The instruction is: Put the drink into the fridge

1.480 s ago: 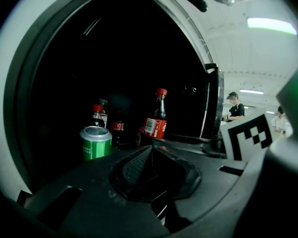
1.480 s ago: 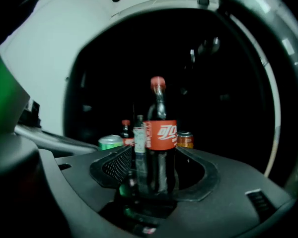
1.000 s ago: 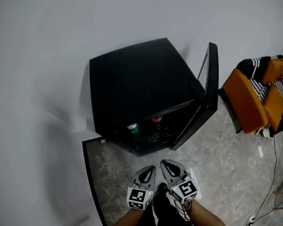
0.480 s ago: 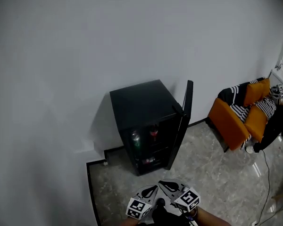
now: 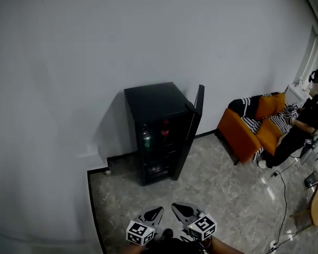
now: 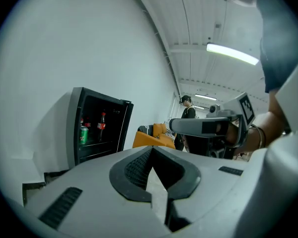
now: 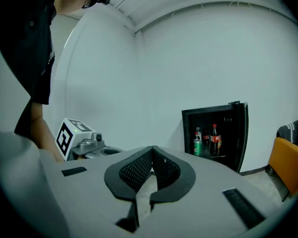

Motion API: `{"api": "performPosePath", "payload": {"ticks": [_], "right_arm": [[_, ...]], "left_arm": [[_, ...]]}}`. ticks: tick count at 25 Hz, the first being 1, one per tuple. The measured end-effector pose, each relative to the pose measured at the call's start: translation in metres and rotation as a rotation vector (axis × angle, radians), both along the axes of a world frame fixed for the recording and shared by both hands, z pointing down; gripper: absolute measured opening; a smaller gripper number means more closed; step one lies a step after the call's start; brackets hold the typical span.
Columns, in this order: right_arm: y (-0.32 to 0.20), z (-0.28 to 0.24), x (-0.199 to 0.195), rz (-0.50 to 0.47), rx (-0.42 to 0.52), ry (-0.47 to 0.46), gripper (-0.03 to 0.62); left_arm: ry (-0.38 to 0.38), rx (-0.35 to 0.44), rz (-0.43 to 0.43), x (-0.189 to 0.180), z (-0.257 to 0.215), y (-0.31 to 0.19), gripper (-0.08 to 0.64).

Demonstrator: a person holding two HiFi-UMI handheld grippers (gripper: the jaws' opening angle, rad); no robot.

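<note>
Our two grey claws, left claw (image 6: 151,150) and right claw (image 7: 152,148), are closed on nothing. Inside the one open black fridge (image 5: 148,97) we see one green can (image 7: 198,147) and one red-capped dark bottle (image 7: 214,133).

The fridge (image 5: 153,98) looks matt black, the floor (image 5: 228,194) polished speckled stone, the sofa (image 5: 237,132) orange cloth.

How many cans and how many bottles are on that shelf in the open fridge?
Green cans: 1
Bottles: 3
Total: 4 drinks
</note>
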State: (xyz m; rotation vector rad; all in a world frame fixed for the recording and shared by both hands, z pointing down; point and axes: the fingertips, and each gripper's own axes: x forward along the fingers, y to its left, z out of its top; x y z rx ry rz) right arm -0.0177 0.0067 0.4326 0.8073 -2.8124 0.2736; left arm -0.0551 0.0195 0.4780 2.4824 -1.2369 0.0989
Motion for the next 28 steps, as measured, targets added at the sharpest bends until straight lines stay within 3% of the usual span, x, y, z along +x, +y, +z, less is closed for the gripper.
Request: {"api": "performPosePath", "payload": {"ticks": [5,11,15,18,20,25,28], "right_arm": [[0.022,-0.019,0.013,-0.034,0.047,-0.030,0.023],[0.081,-0.040,0.015,-0.273,0.057,-0.093,0.023],[0.098,-0.031,0.052,-0.189,0.032,-0.111,0.023],[0.119,-0.022,0.076,-0.196,-0.003,-0.131,0.023],[0.132,-0.012,0.083,-0.207,-0.001,-0.100,0.023],[0.141,-0.008,0.103,-0.095,0.014,-0.069,0.023],[0.143,-0.010,0.108,-0.111,0.014,-0.061,0.023]], "left_arm": [[-0.002,0.061,-0.040,-0.004,-0.026,0.012,0.011],[0.018,0.103,0.007,0.032,-0.065,0.036,0.011],[0.037,0.067,-0.014,0.054,-0.061,0.065,0.011],[0.027,0.066,0.019,0.073,-0.059,0.095,0.011],[0.030,0.051,0.033,0.079,-0.053,0.112,0.011],[0.031,0.014,0.042,0.089,-0.035,0.136,0.011],[0.036,0.001,0.068,0.101,-0.030,0.135,0.011]]}}
